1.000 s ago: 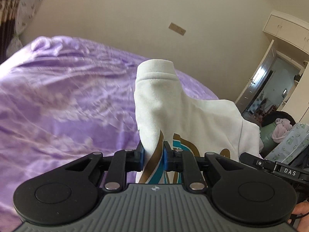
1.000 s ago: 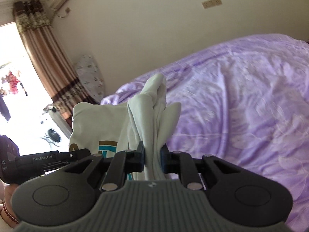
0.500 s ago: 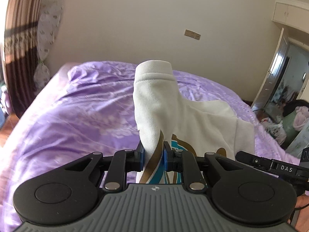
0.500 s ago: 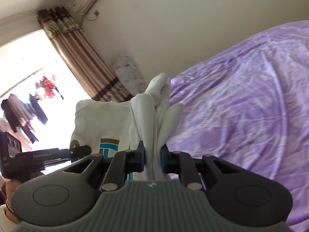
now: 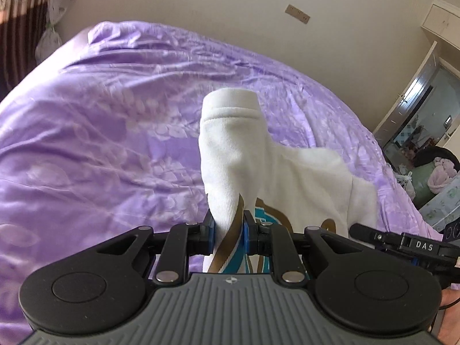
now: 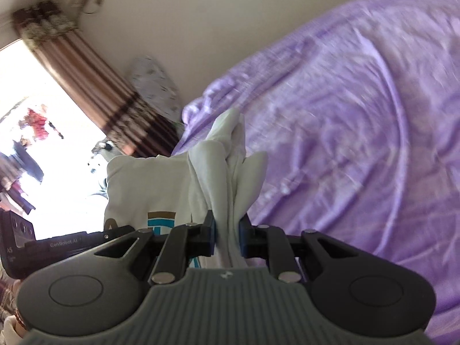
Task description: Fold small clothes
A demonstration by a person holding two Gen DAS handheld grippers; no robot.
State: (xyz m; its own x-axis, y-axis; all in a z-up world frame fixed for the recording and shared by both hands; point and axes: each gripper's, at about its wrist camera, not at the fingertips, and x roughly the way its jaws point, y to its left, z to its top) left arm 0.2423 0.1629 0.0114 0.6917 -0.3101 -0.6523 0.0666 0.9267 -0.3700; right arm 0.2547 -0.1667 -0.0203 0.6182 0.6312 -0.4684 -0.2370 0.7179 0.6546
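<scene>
At the lower centre of the left wrist view, the left gripper [image 5: 228,231] is clamped on a small white knit garment with a teal and gold print [image 5: 230,155]; a ribbed cuffed end stands up above the fingers toward the middle of the frame, and the rest spreads off to the right. Behind it, a purple floral bedspread [image 5: 100,132] fills the left and centre. A beige wall [image 5: 201,3] runs across the top, and an open doorway [image 5: 417,115] shows at the right edge.

In the right wrist view, the right gripper [image 6: 227,234] is pinched on a bunched fold of the same garment [image 6: 224,178], lower centre, held up off the bedspread [image 6: 359,129]. A striped brown curtain [image 6: 86,80] hangs at upper left beside a bright window [image 6: 34,132].
</scene>
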